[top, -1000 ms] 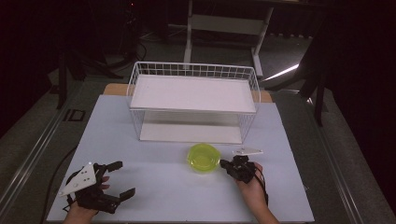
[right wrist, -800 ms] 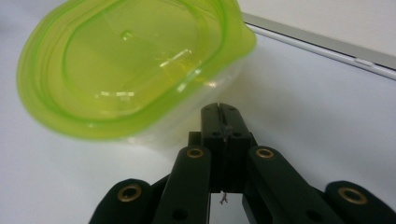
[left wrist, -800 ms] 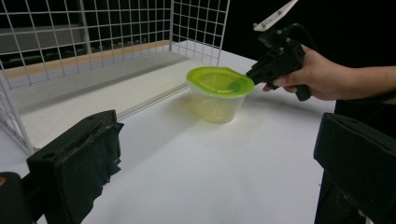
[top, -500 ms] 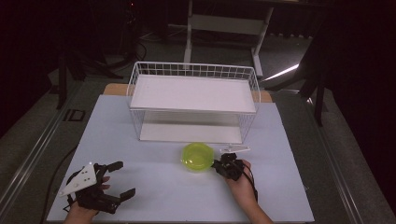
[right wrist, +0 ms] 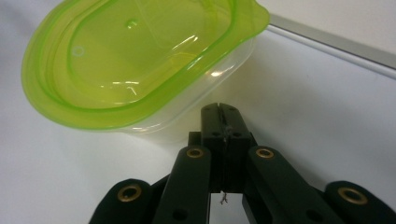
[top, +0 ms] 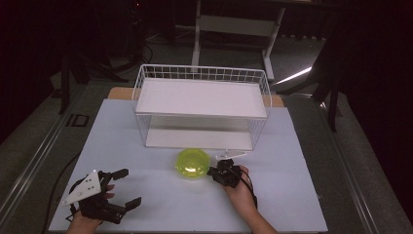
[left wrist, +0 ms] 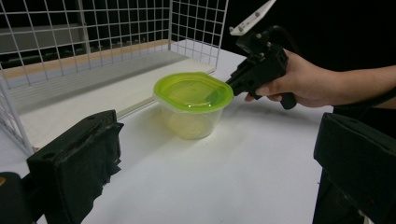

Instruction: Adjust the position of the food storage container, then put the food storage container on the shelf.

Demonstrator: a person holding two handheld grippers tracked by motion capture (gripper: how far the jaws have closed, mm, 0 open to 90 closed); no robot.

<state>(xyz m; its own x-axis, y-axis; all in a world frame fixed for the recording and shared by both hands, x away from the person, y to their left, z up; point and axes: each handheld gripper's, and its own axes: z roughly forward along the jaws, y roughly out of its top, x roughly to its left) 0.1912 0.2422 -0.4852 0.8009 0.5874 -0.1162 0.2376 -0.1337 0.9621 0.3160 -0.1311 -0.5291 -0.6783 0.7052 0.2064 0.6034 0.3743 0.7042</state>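
Tub (top: 193,163) with green lid sits at six o'clock of the rack (top: 202,109). Right gripper (top: 220,173) touches it, jaws closed together. Left gripper (top: 127,187) jaws gape wide.

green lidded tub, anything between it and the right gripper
Nothing visible. The right gripper, jaws shut, sits right at the edge of the tub, under the lid's rim. The table around them is bare.

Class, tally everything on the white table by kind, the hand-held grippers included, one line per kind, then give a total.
Wire rack: 1
Clear container with green lid: 1
Hand-held grippers: 2, the left gripper with jaws apart, the right gripper with jaws together beside the container
Total: 4
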